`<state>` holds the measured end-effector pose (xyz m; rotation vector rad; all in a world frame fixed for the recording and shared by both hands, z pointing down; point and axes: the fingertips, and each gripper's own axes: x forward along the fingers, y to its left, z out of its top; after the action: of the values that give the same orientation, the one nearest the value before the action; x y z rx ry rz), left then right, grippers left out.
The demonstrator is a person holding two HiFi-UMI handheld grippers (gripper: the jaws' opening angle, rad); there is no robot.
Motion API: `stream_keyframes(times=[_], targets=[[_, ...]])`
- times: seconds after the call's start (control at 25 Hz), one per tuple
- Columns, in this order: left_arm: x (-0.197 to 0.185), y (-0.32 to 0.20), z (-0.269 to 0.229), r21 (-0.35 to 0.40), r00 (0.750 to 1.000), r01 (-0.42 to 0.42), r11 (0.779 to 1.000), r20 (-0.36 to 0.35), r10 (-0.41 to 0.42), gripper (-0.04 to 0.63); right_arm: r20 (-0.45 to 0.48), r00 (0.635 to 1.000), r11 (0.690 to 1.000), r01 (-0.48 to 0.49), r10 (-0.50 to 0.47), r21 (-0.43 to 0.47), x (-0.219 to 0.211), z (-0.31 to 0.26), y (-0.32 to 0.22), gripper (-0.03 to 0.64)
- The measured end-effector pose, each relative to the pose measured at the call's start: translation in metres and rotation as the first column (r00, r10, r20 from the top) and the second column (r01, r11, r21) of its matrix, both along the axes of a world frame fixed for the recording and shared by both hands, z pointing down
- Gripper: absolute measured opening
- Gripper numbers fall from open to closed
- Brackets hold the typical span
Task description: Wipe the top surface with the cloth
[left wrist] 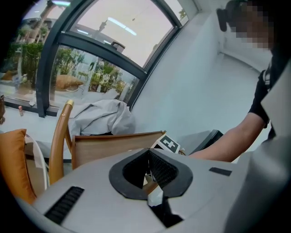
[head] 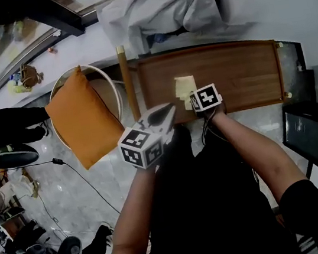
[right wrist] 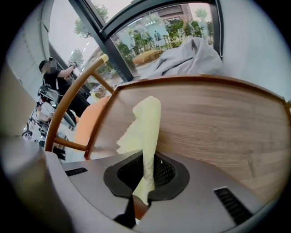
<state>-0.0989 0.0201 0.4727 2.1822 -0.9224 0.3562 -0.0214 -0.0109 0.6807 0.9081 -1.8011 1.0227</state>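
Pale yellow, thin and creased, the cloth [right wrist: 143, 132] is pinched by one end between the jaws of the right gripper [head: 193, 102], which are clamped on it. The loose remainder is laid forward on the brown wooden table top [head: 240, 74]. The cloth is found by the near edge of that top, somewhat toward the left corner, with the wood to the right and toward the far edge left bare. Such a start near one end is judged to be chosen so that strokes can be carried along the top to the other end. The cloth is gripped low and trailed ahead of the jaws, presumably so that fabric rather than the gripper is pressed on the wood. A raised rim is seen round the top, and the cloth may be bunched against it at the end of a stroke. The left gripper [left wrist: 149, 175] is held up by the near left corner, apart from the wood, with its jaws brought together on nothing. It is judged to be held clear so that the wiping path is not blocked. Beyond the left edge an orange cushion [head: 83, 117] is propped on a round chair [head: 130, 92], and a heap of grey fabric [head: 157, 4] is piled past the far edge.
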Motion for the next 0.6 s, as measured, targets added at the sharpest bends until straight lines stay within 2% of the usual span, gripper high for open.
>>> stream_keyframes(times=[0.6], targets=[[0.117, -0.012, 0.007, -0.008, 0.992, -0.124, 0.992, -0.017, 0.124, 0.012, -0.028, 0.982, 0.982, -0.189, 0.189, 0.017, 0.152, -0.004, -0.015, 0.032]])
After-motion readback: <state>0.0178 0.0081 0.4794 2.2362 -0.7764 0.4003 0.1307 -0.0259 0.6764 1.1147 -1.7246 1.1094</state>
